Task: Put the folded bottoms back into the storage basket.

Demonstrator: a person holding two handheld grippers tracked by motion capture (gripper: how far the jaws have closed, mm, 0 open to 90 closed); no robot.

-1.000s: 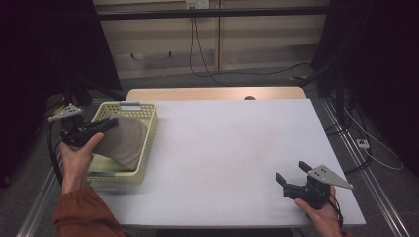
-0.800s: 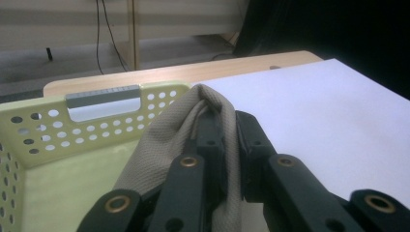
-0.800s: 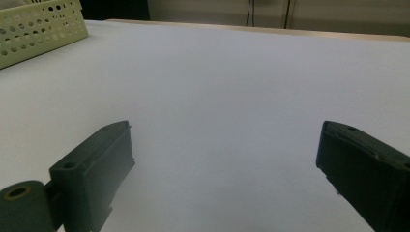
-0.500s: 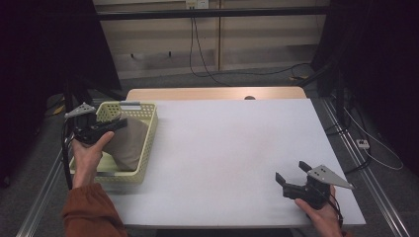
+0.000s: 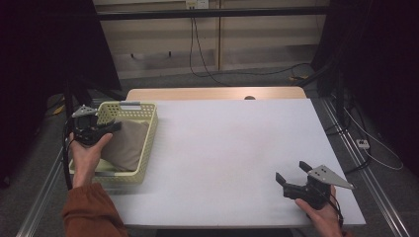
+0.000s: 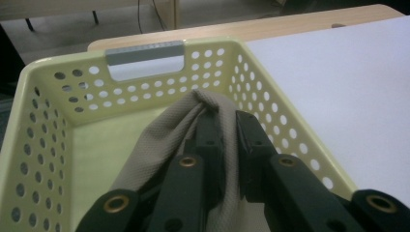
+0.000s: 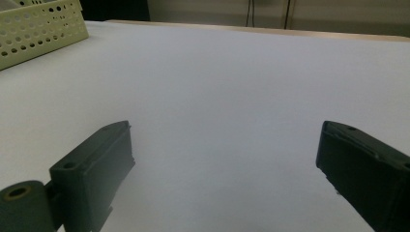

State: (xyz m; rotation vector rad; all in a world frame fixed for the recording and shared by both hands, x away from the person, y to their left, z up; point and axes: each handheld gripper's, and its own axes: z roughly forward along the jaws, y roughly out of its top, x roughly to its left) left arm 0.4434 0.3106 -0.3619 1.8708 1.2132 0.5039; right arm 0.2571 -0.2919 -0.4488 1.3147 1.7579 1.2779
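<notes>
Left gripper [image 6: 220, 145] pinches the cloth [image 6: 164, 140] inside the basket [image 6: 43, 145] (not yet lifted out); right gripper's [image 7: 225, 179] fingers spread over the worktop [image 5: 232, 143].

a white table [image 5: 232, 148] with a bare wooden strip [image 5: 217, 93] along its far edge carries a pale yellow perforated basket [image 5: 143, 148] at its left side, a grey handle on the basket's far wall, a beige cloth [image 5: 126, 145] lying inside it.

Half-hidden cloth in the basket

The left tool [image 6: 223, 145] covers the cloth's [image 6: 179, 130] lower folds; the basket [image 6: 43, 145] runs off frame at the bottom.
</notes>
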